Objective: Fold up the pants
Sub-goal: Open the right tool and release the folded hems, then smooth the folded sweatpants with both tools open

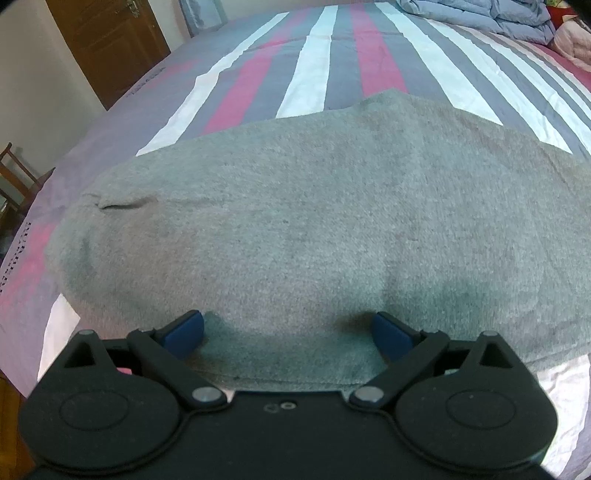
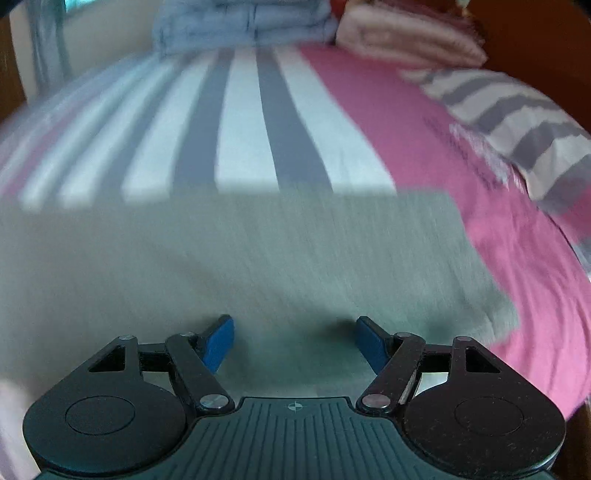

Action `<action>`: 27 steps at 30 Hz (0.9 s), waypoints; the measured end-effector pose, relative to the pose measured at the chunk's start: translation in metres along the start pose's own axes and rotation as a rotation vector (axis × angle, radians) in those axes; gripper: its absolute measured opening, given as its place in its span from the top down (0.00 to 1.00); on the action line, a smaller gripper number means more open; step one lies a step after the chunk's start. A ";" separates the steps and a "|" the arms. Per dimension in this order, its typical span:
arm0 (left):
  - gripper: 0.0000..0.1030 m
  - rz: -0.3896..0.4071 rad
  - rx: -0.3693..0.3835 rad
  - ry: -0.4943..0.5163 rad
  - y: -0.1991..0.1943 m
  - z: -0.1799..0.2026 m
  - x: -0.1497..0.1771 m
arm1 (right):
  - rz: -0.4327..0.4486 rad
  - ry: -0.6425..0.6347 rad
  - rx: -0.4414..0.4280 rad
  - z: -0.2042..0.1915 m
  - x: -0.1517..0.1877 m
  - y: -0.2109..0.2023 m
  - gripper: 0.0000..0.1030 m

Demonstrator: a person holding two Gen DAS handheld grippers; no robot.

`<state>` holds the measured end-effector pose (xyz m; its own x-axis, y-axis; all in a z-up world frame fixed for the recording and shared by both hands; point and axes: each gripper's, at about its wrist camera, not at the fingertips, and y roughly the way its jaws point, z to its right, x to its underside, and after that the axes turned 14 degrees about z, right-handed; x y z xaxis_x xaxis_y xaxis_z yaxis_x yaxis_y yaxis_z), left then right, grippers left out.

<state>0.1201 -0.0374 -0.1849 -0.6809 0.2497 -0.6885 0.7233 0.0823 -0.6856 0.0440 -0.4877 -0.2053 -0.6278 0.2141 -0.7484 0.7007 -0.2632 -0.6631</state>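
Jaws were spread wide on both the left gripper [image 1: 288, 334] and the right gripper [image 2: 294, 341], with nothing clamped; grey cloth was seen between and under the blue pads [image 1: 183, 332], contact could not be told. Pants [image 1: 295, 236] were laid flat on the bed [image 1: 317, 70], a soft fuzzy grey knit in a broad folded slab with rounded edges and one short crease near the left end. In the right wrist view the pants [image 2: 236, 258] were motion-blurred, with a straight far edge. The bed sheet was striped white, grey and pink. A folded blue quilt [image 1: 480, 14], a pink blanket [image 2: 402, 37] and a striped pillow [image 2: 517, 122] were noted at the head of the bed, well apart from the pants. A wooden door [image 1: 107, 44] and a chair [image 1: 18, 181] were noted to the left.
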 end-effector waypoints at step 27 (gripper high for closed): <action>0.19 0.033 0.225 0.059 -0.031 0.132 -0.009 | 0.124 0.068 -0.068 -0.017 -0.011 -0.031 0.18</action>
<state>0.0886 -0.1699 -0.1893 -0.6444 0.3052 -0.7011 0.6969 -0.1429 -0.7028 0.0347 -0.4654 -0.1768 -0.5118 0.2476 -0.8227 0.7945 -0.2278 -0.5629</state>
